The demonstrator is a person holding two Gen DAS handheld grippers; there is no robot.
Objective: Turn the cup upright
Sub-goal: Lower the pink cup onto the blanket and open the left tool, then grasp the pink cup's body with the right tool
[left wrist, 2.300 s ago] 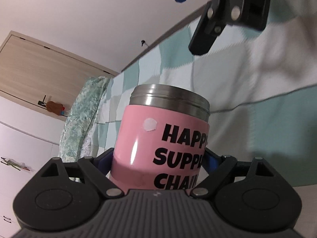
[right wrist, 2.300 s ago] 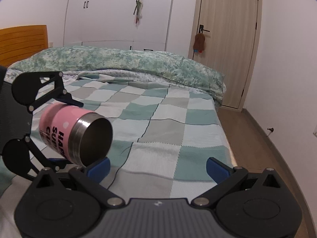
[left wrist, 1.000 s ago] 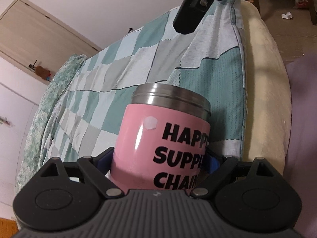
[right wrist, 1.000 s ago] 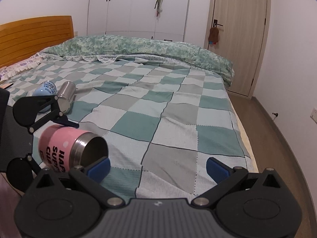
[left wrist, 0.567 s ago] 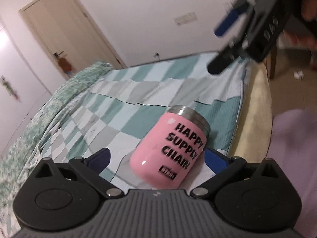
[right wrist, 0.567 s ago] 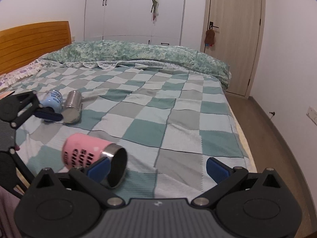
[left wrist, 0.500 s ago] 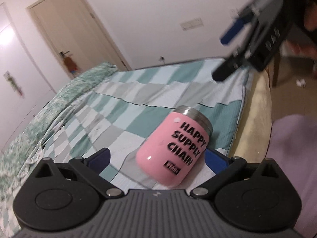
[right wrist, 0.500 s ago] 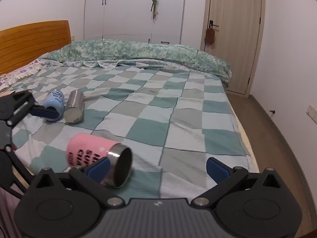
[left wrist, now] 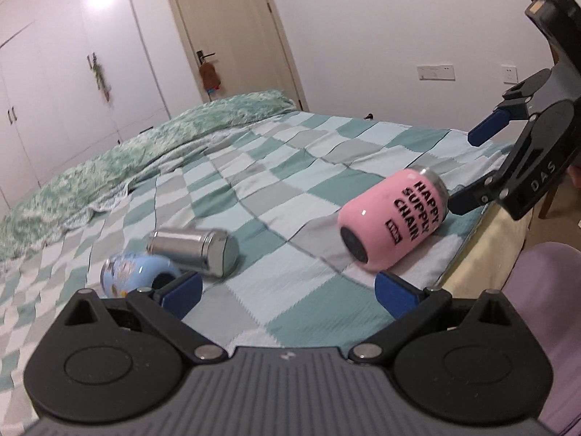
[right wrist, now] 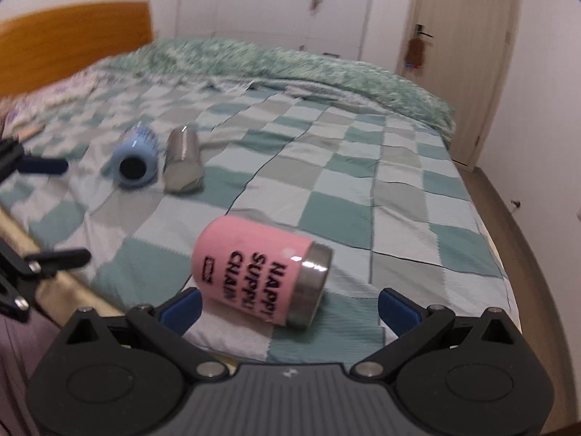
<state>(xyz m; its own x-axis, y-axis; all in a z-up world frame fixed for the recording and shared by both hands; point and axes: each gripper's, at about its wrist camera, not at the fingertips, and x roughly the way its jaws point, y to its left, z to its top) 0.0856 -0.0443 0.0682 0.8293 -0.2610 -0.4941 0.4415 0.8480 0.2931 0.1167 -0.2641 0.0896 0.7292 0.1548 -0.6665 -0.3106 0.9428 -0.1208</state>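
Checkered bed (right wrist: 399, 196): pink cup (right wrist: 254, 276) on its side near edge; blue cup (right wrist: 136, 160), steel cup (right wrist: 181, 160) side by side beyond it.

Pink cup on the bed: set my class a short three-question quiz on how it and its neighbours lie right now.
1. True or false: the pink cup stands upright on the checked blanket.
2. Multiple choice: the steel cup lies (A) inside the blue cup, (B) beside the blue cup, (C) on the floor.
3. Fill in: the right tongs are ____, with nothing between the fingers.

Key
1. False: it lies on its side, steel rim toward the foot of the bed.
2. B.
3. Open; the left tongs are open too.
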